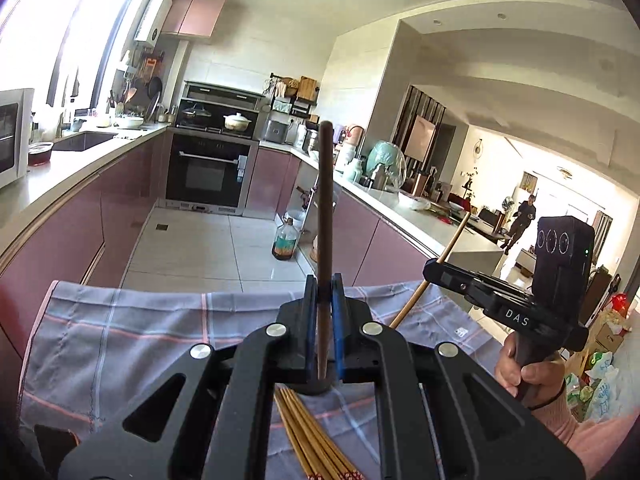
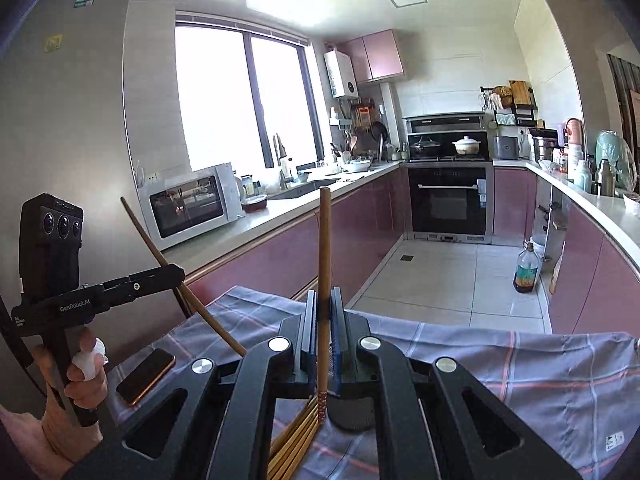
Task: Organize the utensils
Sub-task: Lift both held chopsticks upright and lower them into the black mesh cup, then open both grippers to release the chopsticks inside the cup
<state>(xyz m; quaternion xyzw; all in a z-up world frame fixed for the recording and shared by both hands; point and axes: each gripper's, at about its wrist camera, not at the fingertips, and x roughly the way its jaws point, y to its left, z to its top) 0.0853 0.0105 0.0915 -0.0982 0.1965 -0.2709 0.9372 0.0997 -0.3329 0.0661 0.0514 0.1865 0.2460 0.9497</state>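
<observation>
Wooden chopstick (image 1: 325, 216) upright in left tool (image 1: 323, 300) — another (image 2: 325, 256) in right tool (image 2: 325, 312).

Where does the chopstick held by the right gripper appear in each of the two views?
Left wrist view: at right, the light chopstick slants up through the right gripper.
Right wrist view: at centre, it stands upright between the closed jaws.
Shared landmark: the built-in oven at the far end of the kitchen.

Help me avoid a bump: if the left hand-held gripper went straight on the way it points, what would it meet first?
Nothing close: beyond the left hand-held gripper and its dark chopstick lies open floor, then probably the oven. Depth is unclear.
</observation>
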